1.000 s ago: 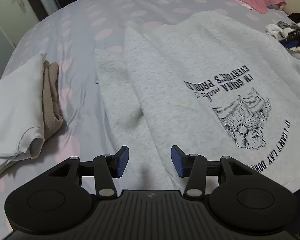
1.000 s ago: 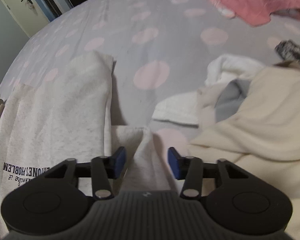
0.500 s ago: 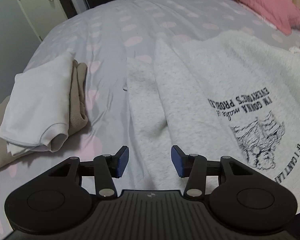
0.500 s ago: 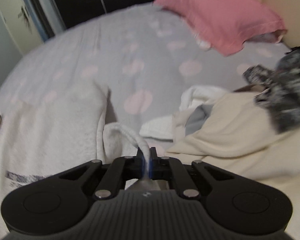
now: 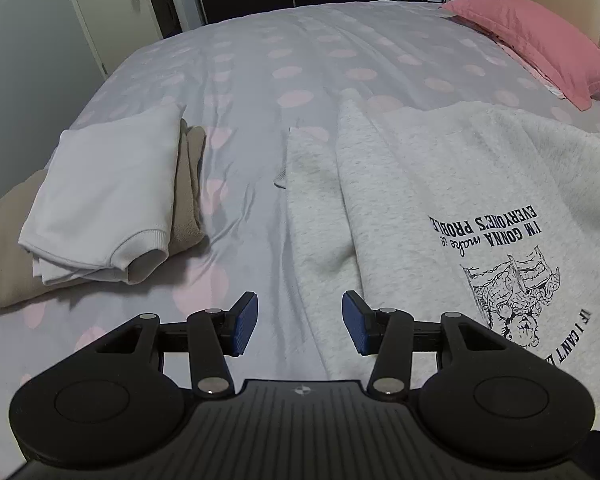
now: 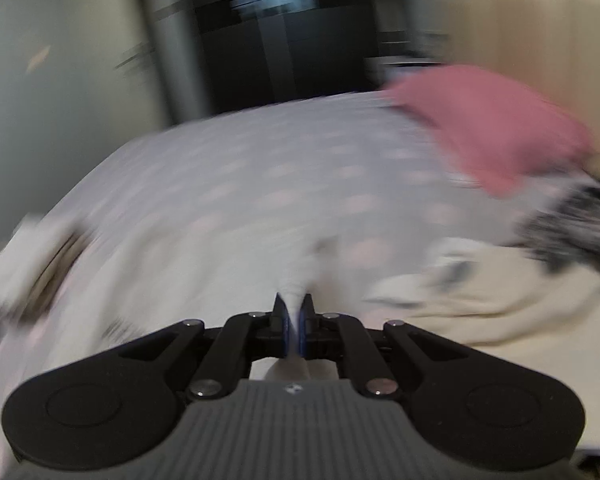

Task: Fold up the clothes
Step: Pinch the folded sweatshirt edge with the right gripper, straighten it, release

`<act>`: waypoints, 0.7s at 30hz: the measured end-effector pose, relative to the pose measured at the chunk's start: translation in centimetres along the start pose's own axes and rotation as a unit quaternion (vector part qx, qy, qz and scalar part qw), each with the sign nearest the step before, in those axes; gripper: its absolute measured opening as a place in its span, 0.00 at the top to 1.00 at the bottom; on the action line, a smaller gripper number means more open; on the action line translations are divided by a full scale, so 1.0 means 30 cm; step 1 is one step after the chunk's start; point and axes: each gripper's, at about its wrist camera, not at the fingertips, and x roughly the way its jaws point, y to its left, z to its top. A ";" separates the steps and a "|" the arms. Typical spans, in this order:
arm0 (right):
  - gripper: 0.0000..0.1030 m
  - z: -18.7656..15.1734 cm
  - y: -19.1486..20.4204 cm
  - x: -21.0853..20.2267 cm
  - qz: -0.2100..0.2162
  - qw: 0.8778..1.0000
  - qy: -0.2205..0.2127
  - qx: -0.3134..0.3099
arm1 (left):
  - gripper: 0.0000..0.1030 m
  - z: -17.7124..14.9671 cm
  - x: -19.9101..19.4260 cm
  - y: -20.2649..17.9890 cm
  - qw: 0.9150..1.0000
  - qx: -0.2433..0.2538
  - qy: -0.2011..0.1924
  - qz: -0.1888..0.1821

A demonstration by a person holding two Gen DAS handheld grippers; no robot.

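Grey sweatshirt [image 6: 300, 280] in right claw [image 6: 294, 332]

Grey sweatshirt [image 5: 440, 184] print, upside down: "I'M GONNA make it EVERYONE'S PROBLE…"

Polka-dot bed [image 5: 320, 80], grey printed sweatshirt [image 5: 440, 184], folded clothes stack [image 5: 100, 196], pink pillow [image 5: 532, 40]
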 end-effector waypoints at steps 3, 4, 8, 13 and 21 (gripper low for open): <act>0.94 -0.074 0.138 0.079 0.042 0.996 0.057 -0.059 | 0.57 -0.003 0.007 -0.005 1.000 0.006 0.003 0.005; 0.94 -0.098 0.172 0.112 0.052 0.993 0.074 -0.078 | 0.57 -0.004 0.009 -0.007 1.000 0.008 0.004 0.007; 0.94 -0.173 0.244 0.243 0.095 0.981 0.123 -0.120 | 0.57 -0.003 0.012 -0.014 1.000 0.012 0.005 0.006; 0.86 -0.252 0.249 0.358 0.126 0.967 0.186 -0.116 | 0.57 -0.005 0.021 -0.031 1.000 0.024 0.009 0.007; 0.48 -0.108 0.153 0.196 0.150 0.978 0.132 -0.061 | 0.56 -0.016 0.046 -0.035 0.999 0.036 0.022 0.000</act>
